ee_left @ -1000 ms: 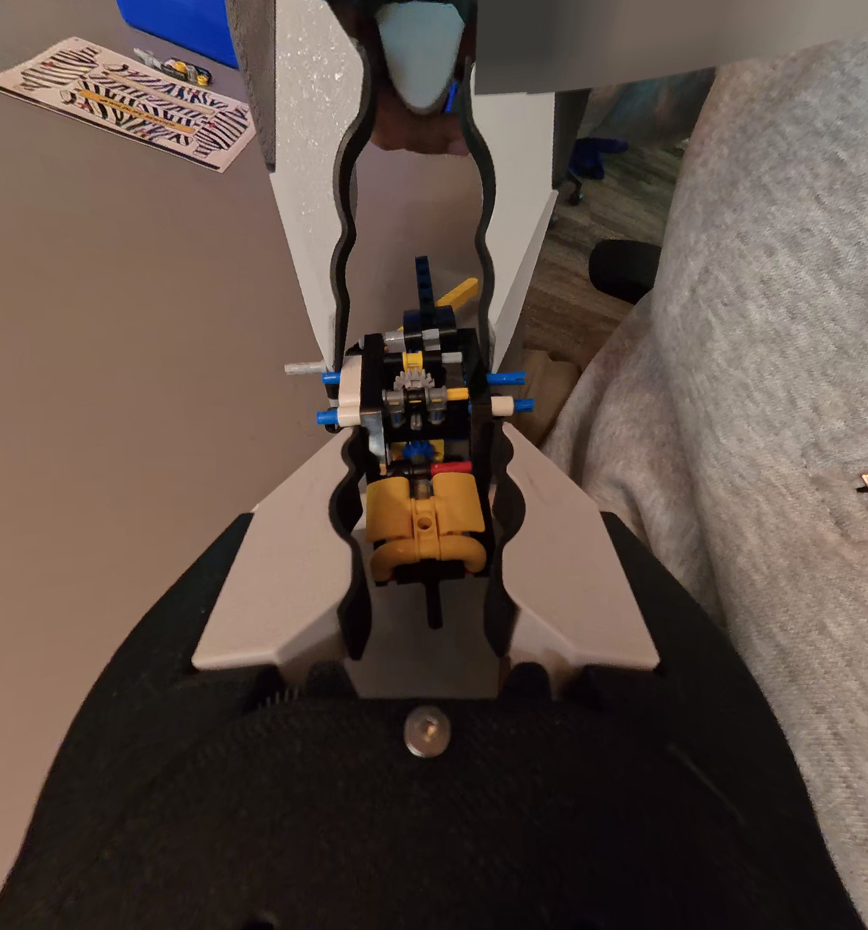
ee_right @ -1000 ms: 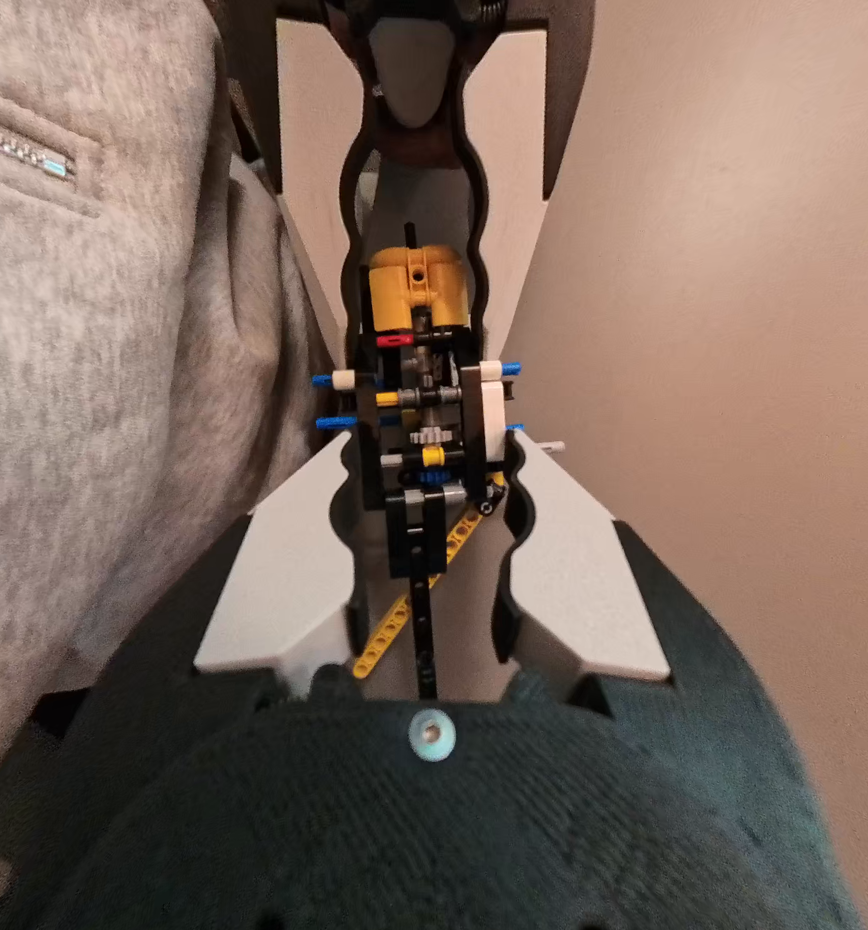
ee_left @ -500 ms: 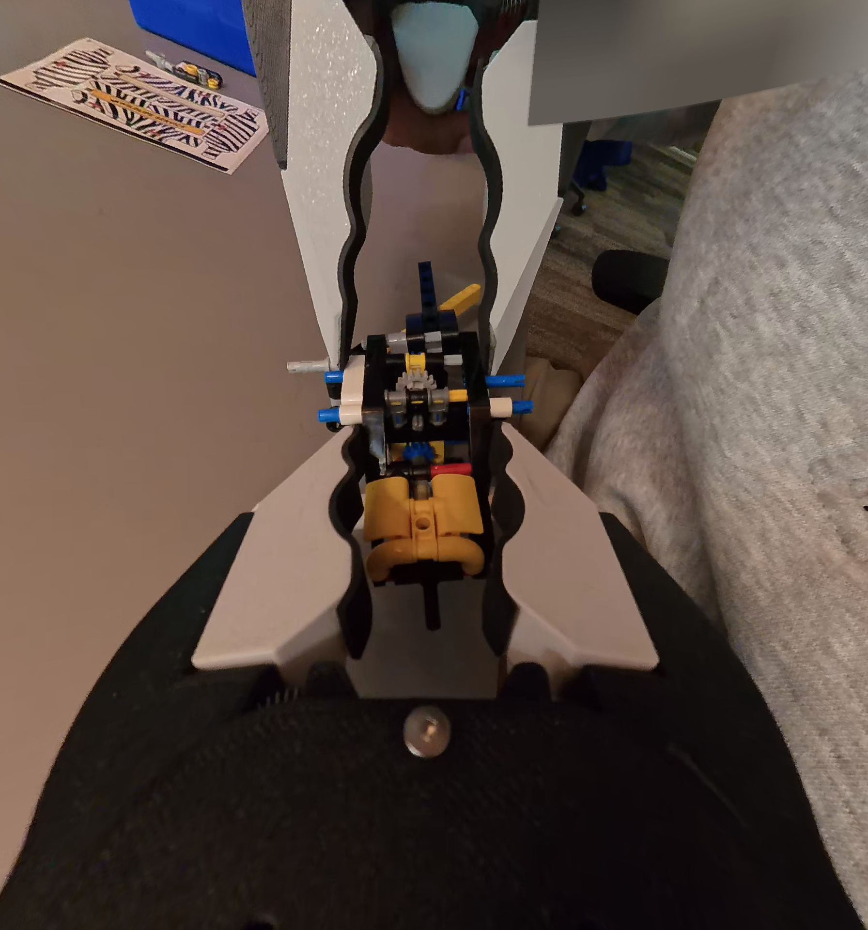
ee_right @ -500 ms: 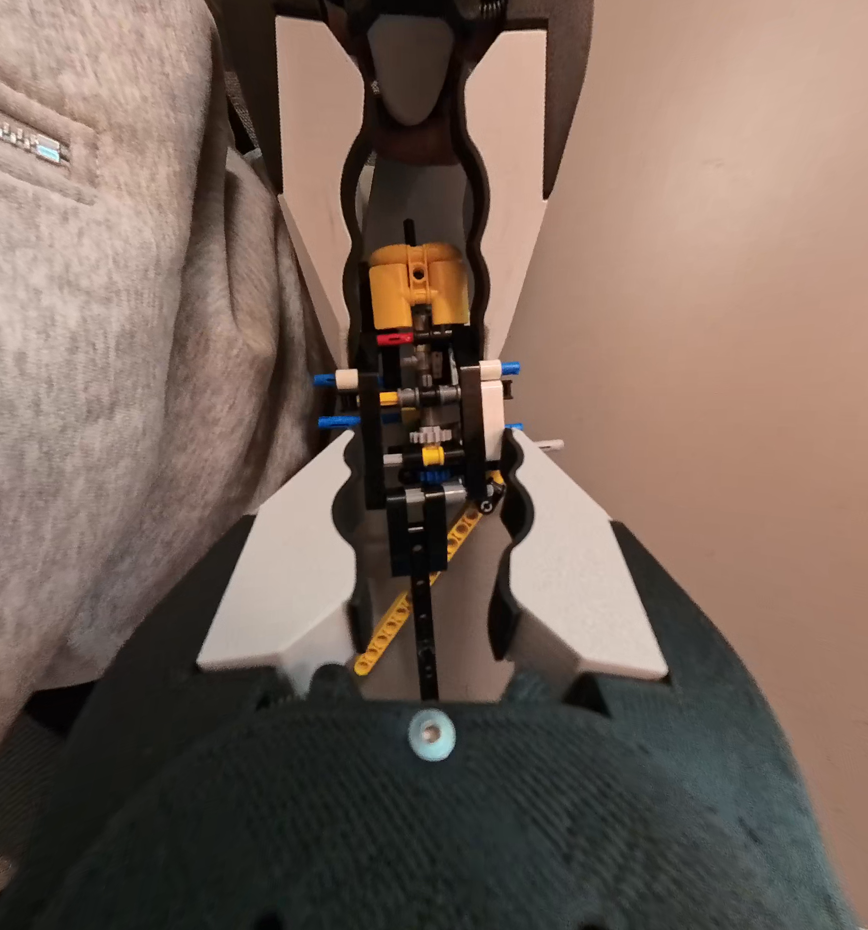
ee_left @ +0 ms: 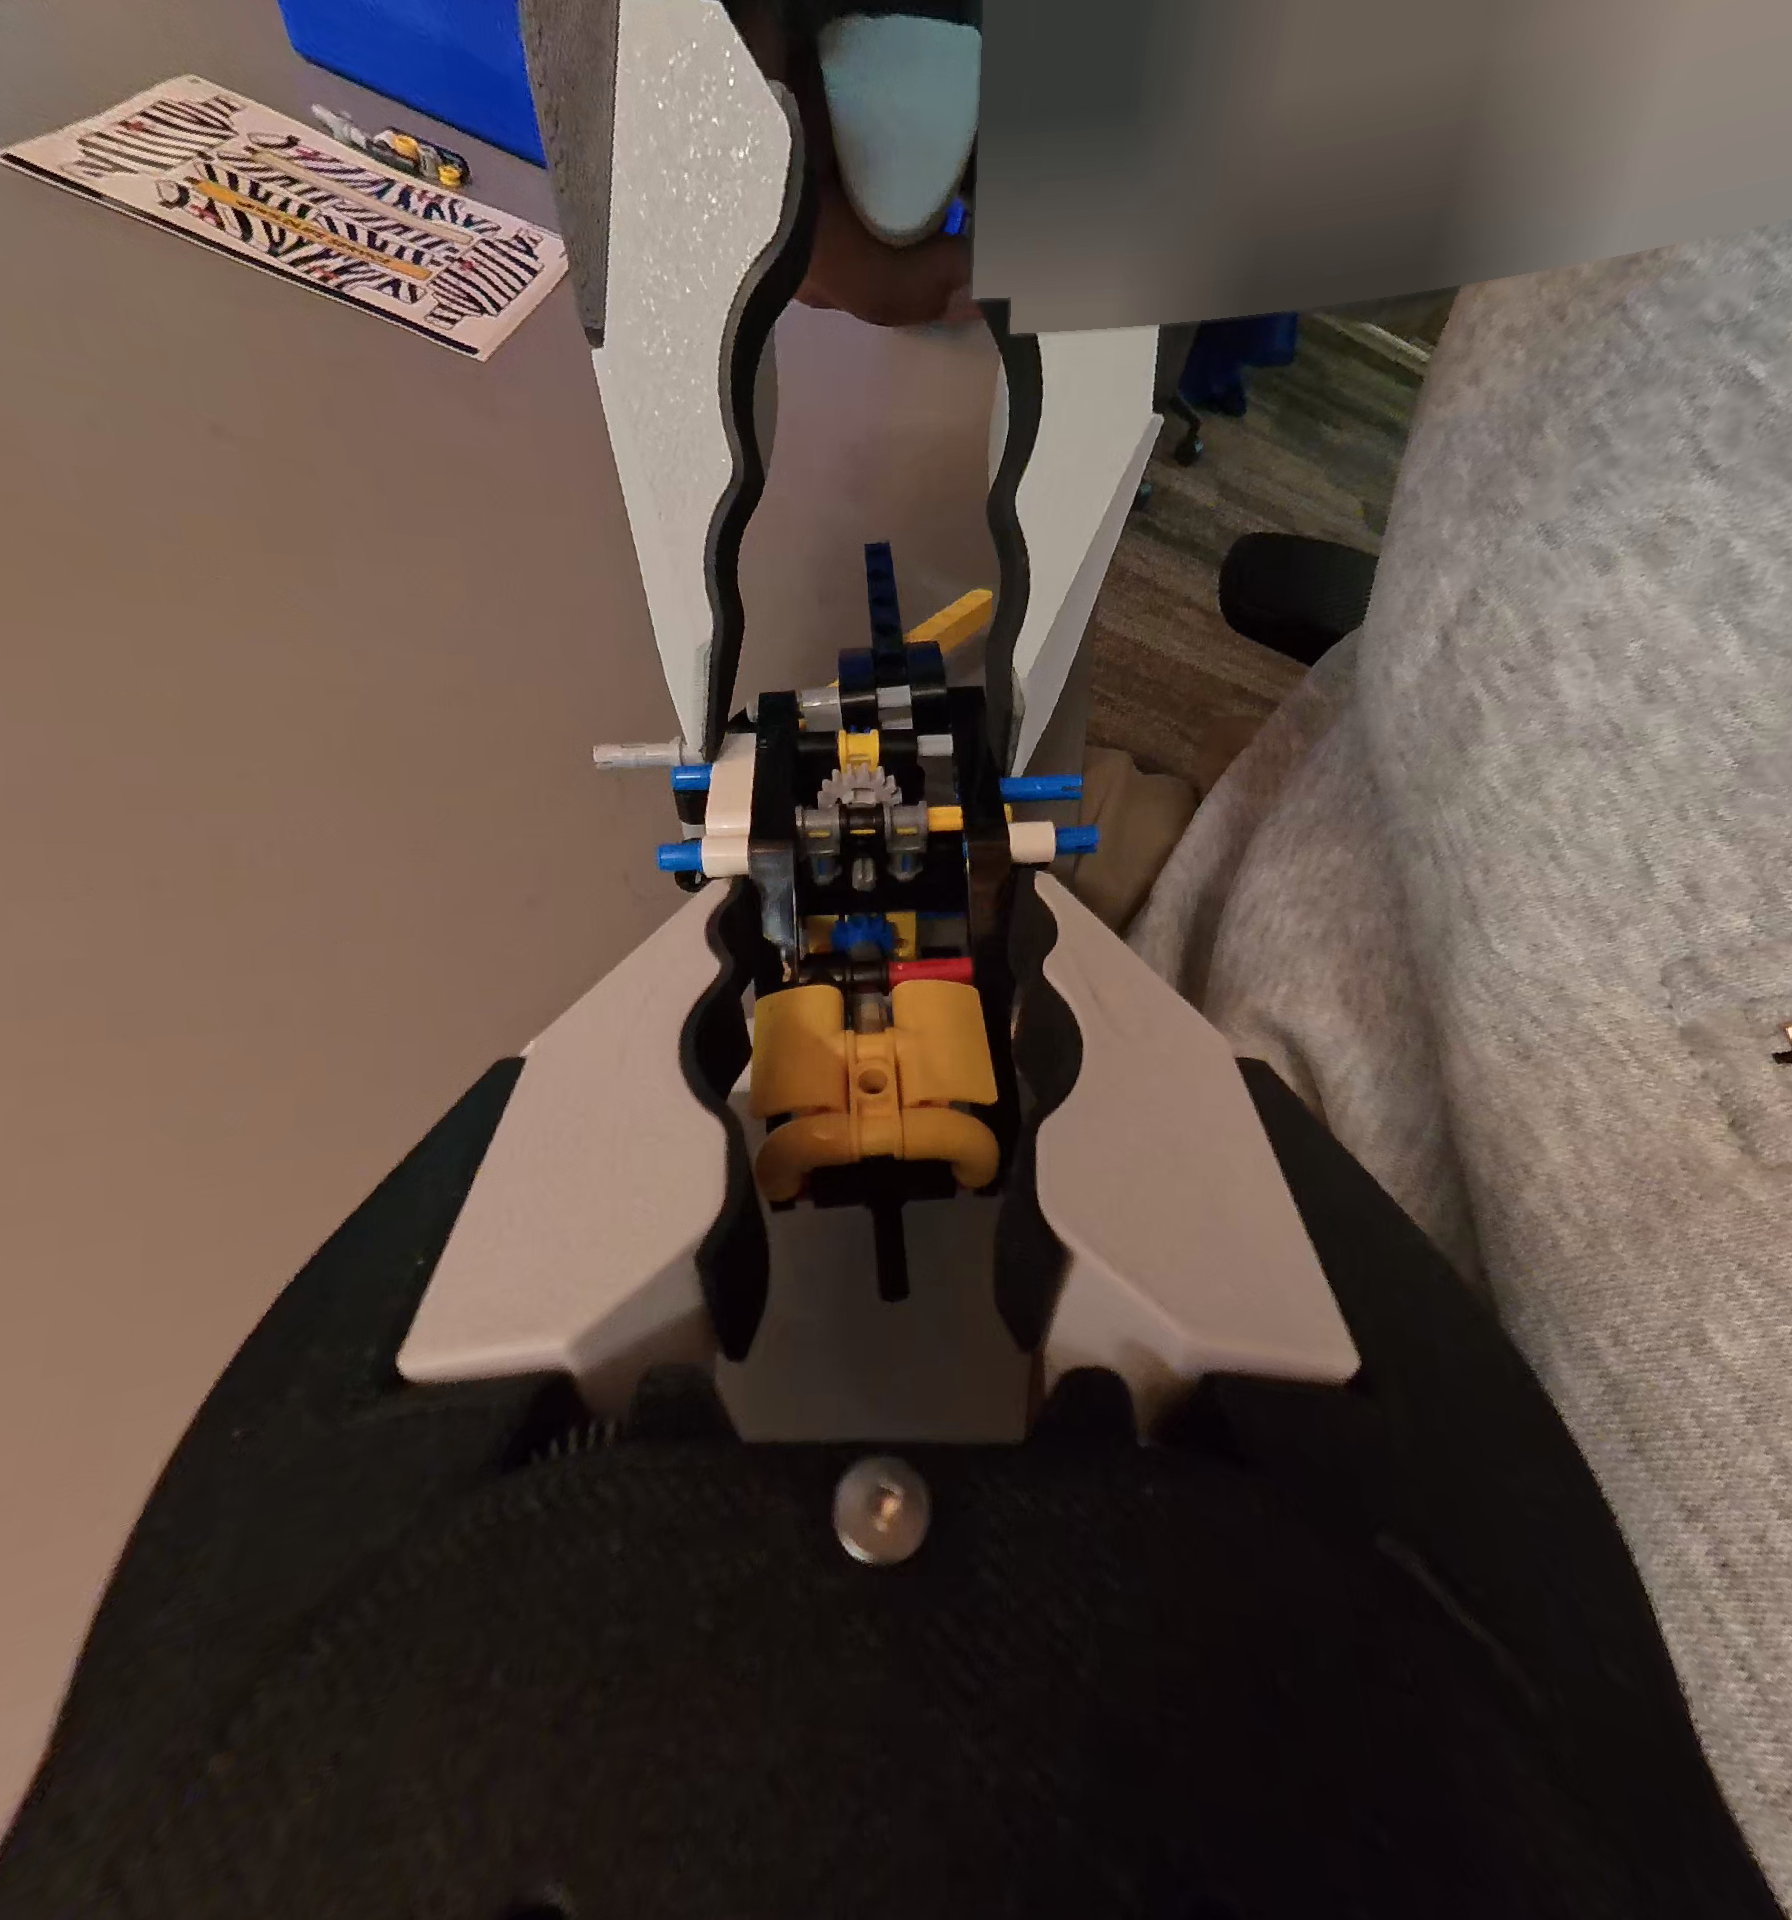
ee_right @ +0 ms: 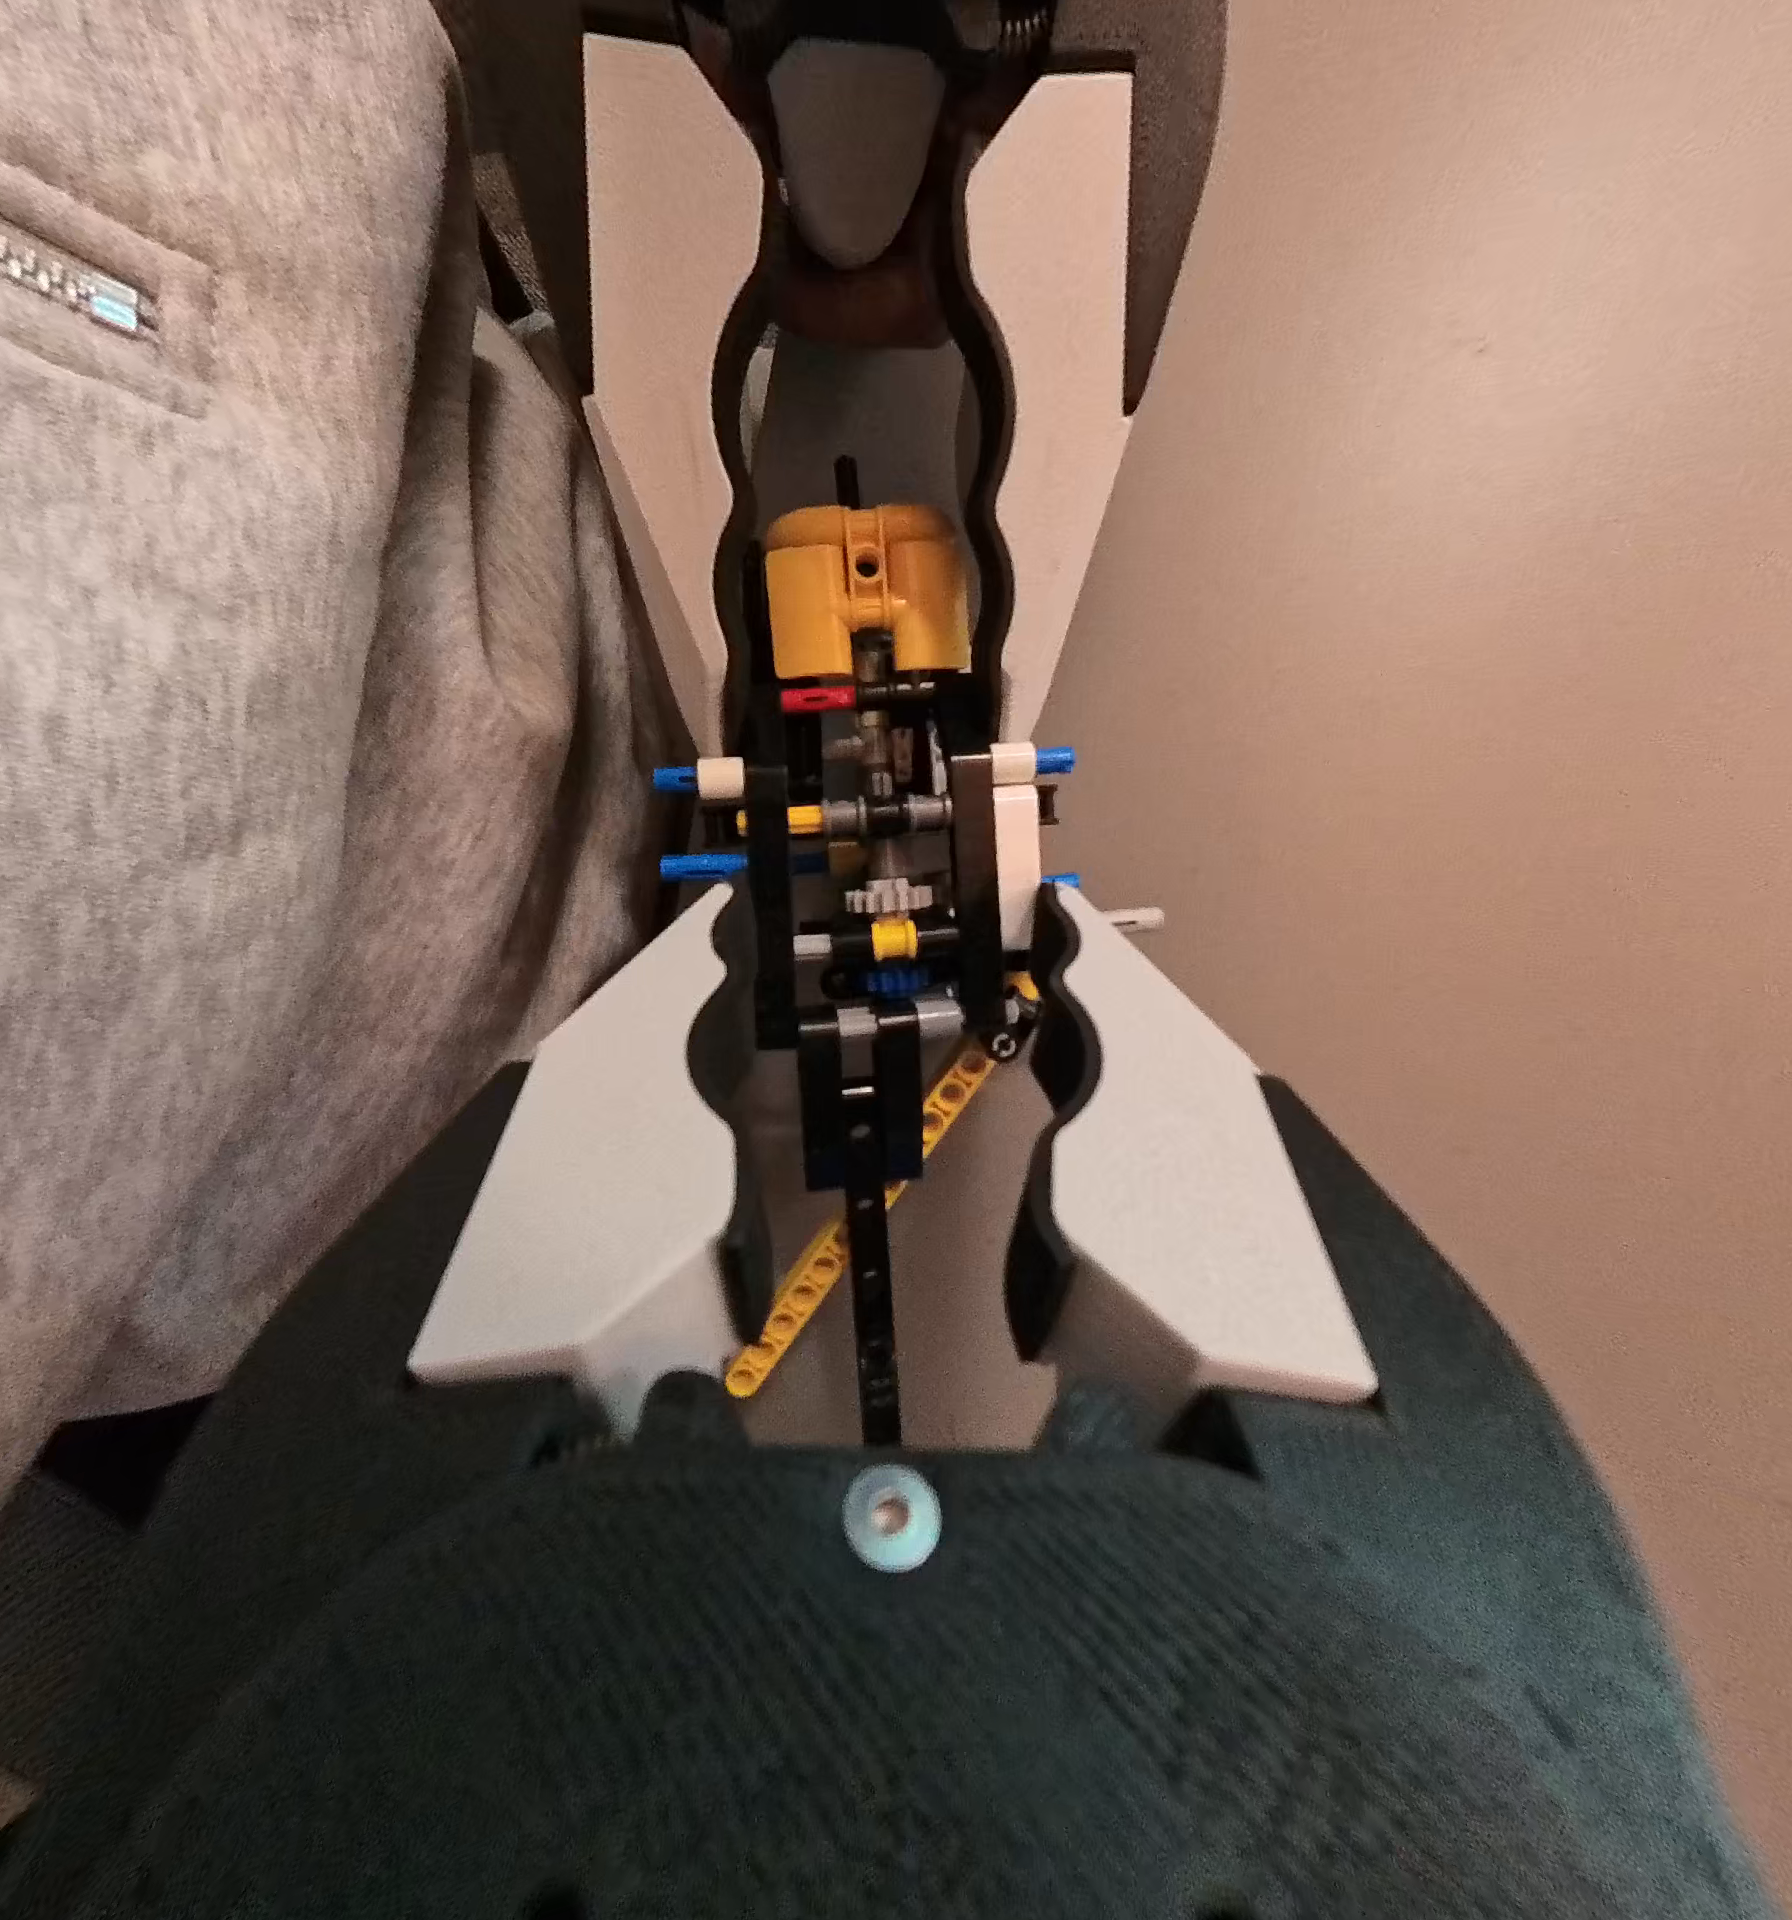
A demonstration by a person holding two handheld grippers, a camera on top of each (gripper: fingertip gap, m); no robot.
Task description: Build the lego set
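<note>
**Lego assembly pinched from both ends, little changed from a second ago**

Against the earlier frames almost nothing has shifted: in the left wrist view the zebra-striped paper sticker sheet [ee_left: 289, 213] and the blue plastic box [ee_left: 424, 73] sit slightly further right in the upper left of the frame, while the grip on the model looks the same.

The black, yellow and white Lego Technic assembly [ee_left: 871, 935] fills the centre of both views, held above the brown tabletop [ee_left: 248, 675]. Its long axis runs up the frame, along the fingers of both tools. In the left wrist view the yellow rounded block [ee_left: 871, 1081] is the near end and a thin black beam [ee_left: 879, 592] points away toward the upper centre. In the right wrist view it is reversed: the block [ee_right: 866, 603] lies far, while the black beam [ee_right: 871, 1288] and a yellow holed beam [ee_right: 850, 1236], slanting to the lower left, reach back toward the camera. Blue pins stick out sideways.

The left gripper [ee_left: 871, 914] is narrowed onto the assembly's black side frames. The right gripper [ee_right: 887, 935] is likewise closed against the assembly's sides, meeting it from the opposite end. A person's grey knitted garment [ee_left: 1598, 831] fills the right of the left view.
</note>
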